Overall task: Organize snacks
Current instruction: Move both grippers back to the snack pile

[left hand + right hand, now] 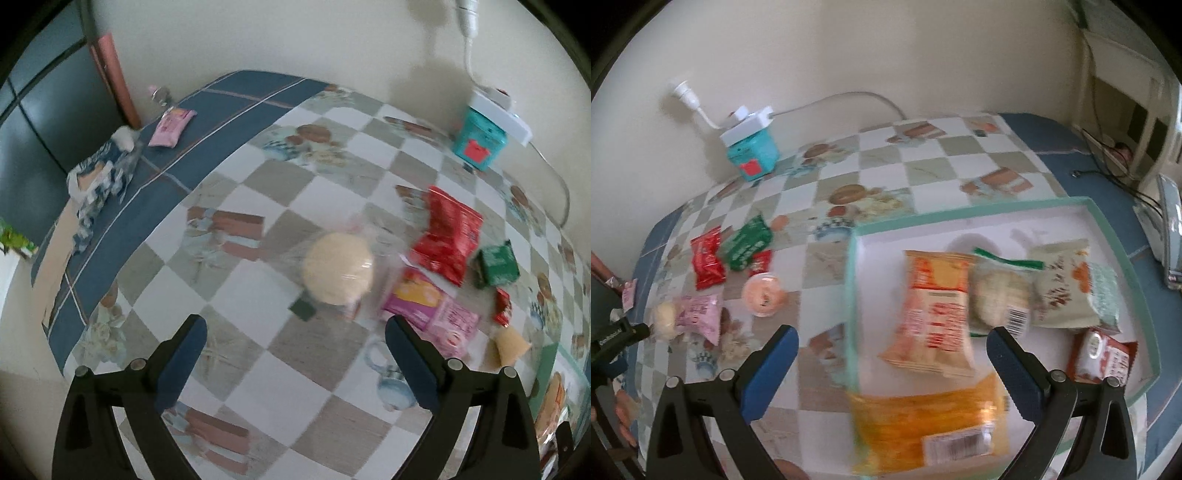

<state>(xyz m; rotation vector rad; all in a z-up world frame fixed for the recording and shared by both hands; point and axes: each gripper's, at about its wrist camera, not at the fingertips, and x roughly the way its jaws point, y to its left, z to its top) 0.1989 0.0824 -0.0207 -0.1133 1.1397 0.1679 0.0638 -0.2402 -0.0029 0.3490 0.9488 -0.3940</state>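
Note:
My left gripper is open and empty above the checkered tablecloth, just short of a round pale bun in clear wrap. Beside the bun lie a pink packet, a red packet, a green packet and a small red sweet. My right gripper is open and empty over the near edge of a white tray with a teal rim. The tray holds an orange cracker pack, a yellow bag, a rice-cake pack, a cream packet and a red-white packet.
A teal box under a white power strip stands by the wall. A jelly cup, red, green and pink packets lie left of the tray. A pink packet and crumpled wrapper lie at the far left edge.

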